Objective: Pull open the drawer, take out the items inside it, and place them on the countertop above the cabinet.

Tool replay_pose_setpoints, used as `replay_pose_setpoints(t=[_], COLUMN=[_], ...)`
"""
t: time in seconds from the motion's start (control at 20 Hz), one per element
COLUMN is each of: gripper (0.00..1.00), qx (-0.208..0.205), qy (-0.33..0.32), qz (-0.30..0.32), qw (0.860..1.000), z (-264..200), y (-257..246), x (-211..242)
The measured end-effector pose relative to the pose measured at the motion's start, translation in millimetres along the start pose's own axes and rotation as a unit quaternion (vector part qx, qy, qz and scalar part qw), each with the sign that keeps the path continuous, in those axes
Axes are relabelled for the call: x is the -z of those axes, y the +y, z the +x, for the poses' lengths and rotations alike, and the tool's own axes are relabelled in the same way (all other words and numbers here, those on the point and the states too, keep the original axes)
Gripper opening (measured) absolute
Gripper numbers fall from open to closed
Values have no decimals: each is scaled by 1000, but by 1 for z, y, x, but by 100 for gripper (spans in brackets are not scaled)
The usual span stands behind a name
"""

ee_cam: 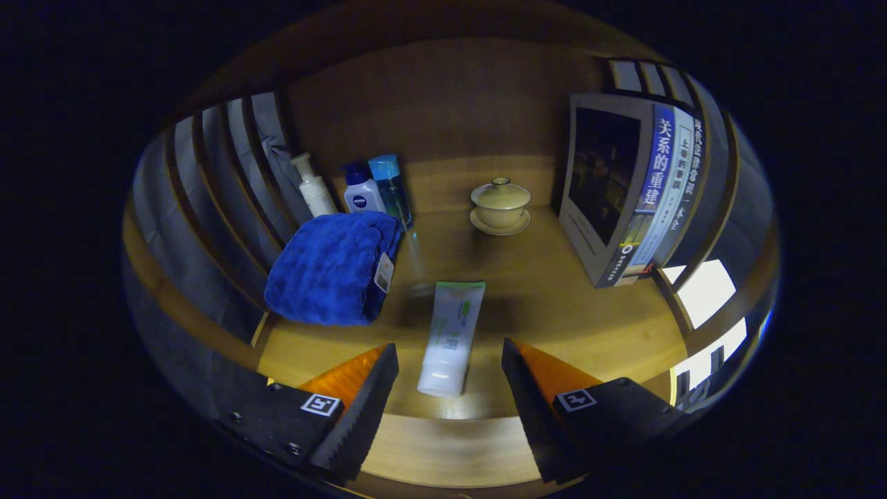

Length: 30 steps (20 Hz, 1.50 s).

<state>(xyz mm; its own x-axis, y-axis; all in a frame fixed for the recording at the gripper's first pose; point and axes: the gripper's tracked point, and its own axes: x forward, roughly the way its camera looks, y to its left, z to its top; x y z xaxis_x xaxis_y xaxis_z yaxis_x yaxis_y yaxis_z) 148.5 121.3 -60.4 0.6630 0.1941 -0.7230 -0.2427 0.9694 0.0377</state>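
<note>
A white and green tube (449, 336) lies flat on the wooden countertop (554, 305), its cap end pointing toward me. My gripper (450, 378) hangs open just above the countertop's front edge, and the tube's cap end lies in the gap between the two fingers without either one touching it. Left of the tube rests a folded blue towel (332, 267) with a small tag.
Behind the towel stand a white pump bottle (313, 187), a white bottle with a blue cap (362, 190) and a blue bottle (391, 184). A lidded cup on a saucer (500, 206) sits at the back. Upright books (634, 190) stand on the right. Slatted panels flank both sides.
</note>
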Motion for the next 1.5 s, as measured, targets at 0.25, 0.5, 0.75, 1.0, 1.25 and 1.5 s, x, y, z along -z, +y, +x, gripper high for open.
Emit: replay_pose_setpoints(t=[0.25,0.5,0.75,1.0,1.25,1.5], gripper=[97,97,97,97,97,97], qx=[-2,-14,-22,3,22,42], qy=[-49,-116,-155,-198,-224,-208], qz=[-5,-7,4,12,11,-21], qw=[999,993,988,980,974,977], z=[-42,-89,-118,-140,-158,-164], y=[-2,6,10,-2,-12,-22], x=[11,36,79,114,147,195])
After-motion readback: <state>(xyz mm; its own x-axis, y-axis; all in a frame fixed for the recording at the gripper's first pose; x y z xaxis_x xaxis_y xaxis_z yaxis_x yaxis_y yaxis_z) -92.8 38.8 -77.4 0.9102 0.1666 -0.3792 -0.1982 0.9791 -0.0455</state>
